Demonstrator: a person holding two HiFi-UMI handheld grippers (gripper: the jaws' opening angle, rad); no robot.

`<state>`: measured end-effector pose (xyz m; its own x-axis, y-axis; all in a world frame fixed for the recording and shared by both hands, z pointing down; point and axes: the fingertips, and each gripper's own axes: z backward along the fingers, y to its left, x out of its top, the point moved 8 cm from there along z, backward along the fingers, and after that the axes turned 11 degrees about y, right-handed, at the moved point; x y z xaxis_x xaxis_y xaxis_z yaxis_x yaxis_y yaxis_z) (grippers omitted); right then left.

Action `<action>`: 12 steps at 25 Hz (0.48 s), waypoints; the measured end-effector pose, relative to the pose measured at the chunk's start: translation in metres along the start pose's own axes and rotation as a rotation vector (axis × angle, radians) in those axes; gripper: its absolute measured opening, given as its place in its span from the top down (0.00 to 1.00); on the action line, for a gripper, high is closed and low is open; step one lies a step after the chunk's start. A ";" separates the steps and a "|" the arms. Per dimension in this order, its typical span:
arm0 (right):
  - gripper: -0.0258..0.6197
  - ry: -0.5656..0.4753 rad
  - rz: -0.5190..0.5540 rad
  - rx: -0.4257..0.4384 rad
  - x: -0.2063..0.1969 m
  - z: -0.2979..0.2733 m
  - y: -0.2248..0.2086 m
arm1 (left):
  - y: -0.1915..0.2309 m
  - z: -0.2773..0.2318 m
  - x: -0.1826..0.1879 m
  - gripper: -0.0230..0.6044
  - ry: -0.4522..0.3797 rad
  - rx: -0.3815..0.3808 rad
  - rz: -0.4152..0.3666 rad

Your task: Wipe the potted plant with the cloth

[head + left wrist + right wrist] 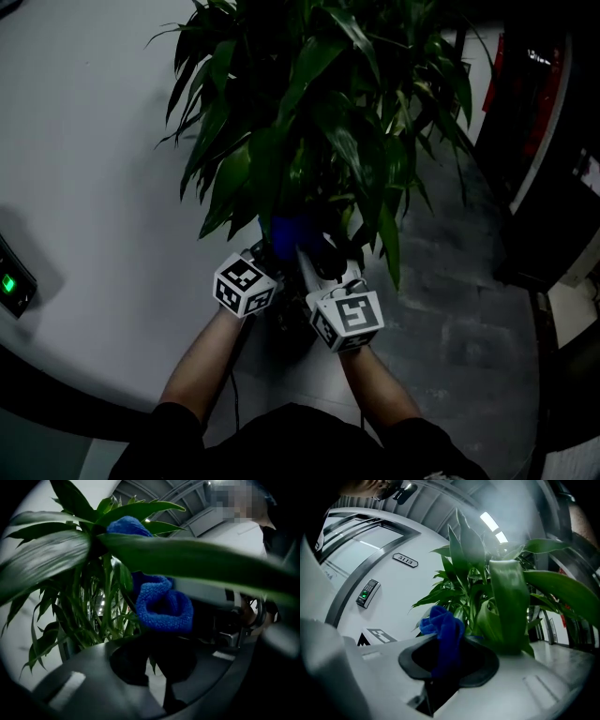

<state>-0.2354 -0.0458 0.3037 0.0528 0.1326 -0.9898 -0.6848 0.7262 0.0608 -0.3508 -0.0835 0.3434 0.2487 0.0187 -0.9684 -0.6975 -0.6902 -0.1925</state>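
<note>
The cloth (pixel 440 625), a blue bundle, is pinched in my right tongs (pixel 443 660). It runs down between the two jaws, and its bunched top stands just above them. On the head camera the cloth (pixel 286 230) sits low in the plant (pixel 309 112), right under the lowest leaves and just ahead of both marker cubes.

My left tongs (pixel 157 665) are near it but not on it. From their camera the cloth (pixel 164 606) hangs just above and beyond the tips. A pale gap shows between the dark jaws, so I read them as slightly spread, with nothing clearly caught in them.

The next move turns on the one long leaf (pixel 187 559) crossing the left camera. It lies nearly level, running left to right, directly over the cloth. In my judgement the right hand is the one to work, since it carries the cloth, and the stroke should follow the leaf's length. The left tongs are placed to steady the leaf from below.

Behind the plant is a pale curved wall (pixel 84 141) with a keypad (pixel 367 592) showing a green light.
</note>
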 end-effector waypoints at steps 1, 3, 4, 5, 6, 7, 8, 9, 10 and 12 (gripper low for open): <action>0.80 0.004 -0.009 0.007 -0.002 0.001 -0.001 | 0.000 0.000 -0.003 0.95 0.000 0.002 0.009; 0.80 0.013 -0.026 0.017 -0.007 0.002 -0.003 | 0.001 0.000 -0.007 0.95 0.000 0.003 0.025; 0.80 0.018 -0.038 0.021 -0.010 0.002 -0.004 | 0.001 -0.001 -0.010 0.95 0.001 0.001 0.030; 0.80 0.023 -0.054 0.027 -0.013 0.003 -0.005 | 0.001 0.000 -0.012 0.95 0.002 -0.002 0.031; 0.80 0.027 -0.071 0.033 -0.016 0.004 -0.006 | 0.000 0.001 -0.014 0.95 0.003 -0.004 0.031; 0.80 0.032 -0.085 0.038 -0.019 0.006 -0.007 | 0.000 0.002 -0.017 0.95 0.003 -0.004 0.032; 0.80 0.038 -0.095 0.042 -0.022 0.007 -0.007 | 0.000 0.003 -0.019 0.95 0.003 -0.002 0.034; 0.80 0.044 -0.100 0.043 -0.024 0.008 -0.008 | 0.000 0.004 -0.021 0.95 0.002 0.001 0.037; 0.80 0.049 -0.104 0.044 -0.026 0.010 -0.009 | 0.001 0.005 -0.023 0.95 0.002 0.003 0.042; 0.80 0.060 -0.111 0.046 -0.030 0.012 -0.010 | 0.001 0.005 -0.026 0.95 0.002 0.006 0.049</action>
<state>-0.2216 -0.0495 0.3344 0.0818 0.0107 -0.9966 -0.6430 0.7646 -0.0446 -0.3613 -0.0813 0.3680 0.2156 -0.0165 -0.9763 -0.7130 -0.6859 -0.1459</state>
